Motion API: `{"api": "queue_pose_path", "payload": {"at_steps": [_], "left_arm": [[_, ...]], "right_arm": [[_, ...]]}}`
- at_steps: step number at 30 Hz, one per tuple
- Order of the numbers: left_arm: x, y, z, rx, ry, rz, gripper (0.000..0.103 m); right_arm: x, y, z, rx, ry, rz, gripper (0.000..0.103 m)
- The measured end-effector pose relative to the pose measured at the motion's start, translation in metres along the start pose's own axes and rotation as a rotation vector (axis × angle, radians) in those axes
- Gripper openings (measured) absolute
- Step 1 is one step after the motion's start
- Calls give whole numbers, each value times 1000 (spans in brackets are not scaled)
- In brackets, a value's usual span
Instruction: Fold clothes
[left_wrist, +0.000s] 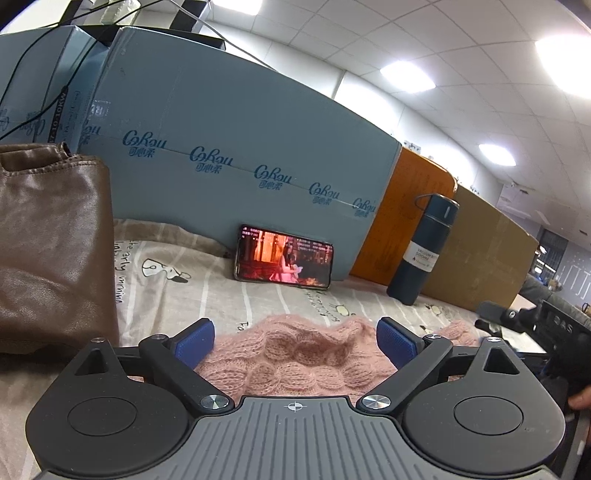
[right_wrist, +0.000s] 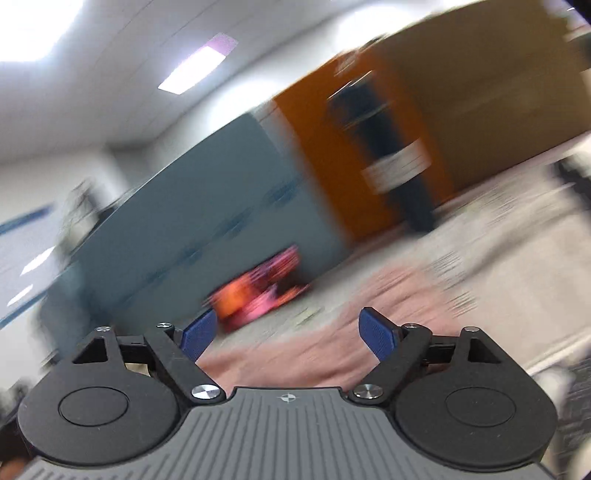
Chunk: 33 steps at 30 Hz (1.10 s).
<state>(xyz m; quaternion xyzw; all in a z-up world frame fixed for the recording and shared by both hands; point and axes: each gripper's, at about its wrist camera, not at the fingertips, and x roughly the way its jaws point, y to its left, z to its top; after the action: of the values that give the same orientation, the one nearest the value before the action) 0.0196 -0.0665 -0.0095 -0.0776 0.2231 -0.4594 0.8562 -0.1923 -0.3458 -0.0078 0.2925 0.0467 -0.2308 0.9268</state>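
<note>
Both tongs spread wide, gripping nothing: left gripper, right gripper. Pink knit sweater bunched at 6 o'clock on sheet. Risk: snagging loose knit; toppling flask at 2 o'clock.

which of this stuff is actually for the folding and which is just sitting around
For the job:
pink knit sweater
left gripper, open
right gripper, open

Lying about:
phone playing video
dark flask
brown leather bag
blue carton
orange box
</note>
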Motion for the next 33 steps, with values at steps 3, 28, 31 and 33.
{"api": "queue_pose_path", "payload": {"at_steps": [3,28,31,33], "left_arm": [[0,0,0,0,-1,7,99],[-5,16,7,-51,-30,31,100],[-15,24,13,-98,-74,33,100],[-23,29,17,-128,-104,23,100]], "right_arm": [[-3,-12,3,8,-58,-227,87],[-6,103,-22,-600,-162,-107,25],[-8,141,-43,-773,-198,-53,25],[-9,162,-57,-842,-192,-2,25]]}}
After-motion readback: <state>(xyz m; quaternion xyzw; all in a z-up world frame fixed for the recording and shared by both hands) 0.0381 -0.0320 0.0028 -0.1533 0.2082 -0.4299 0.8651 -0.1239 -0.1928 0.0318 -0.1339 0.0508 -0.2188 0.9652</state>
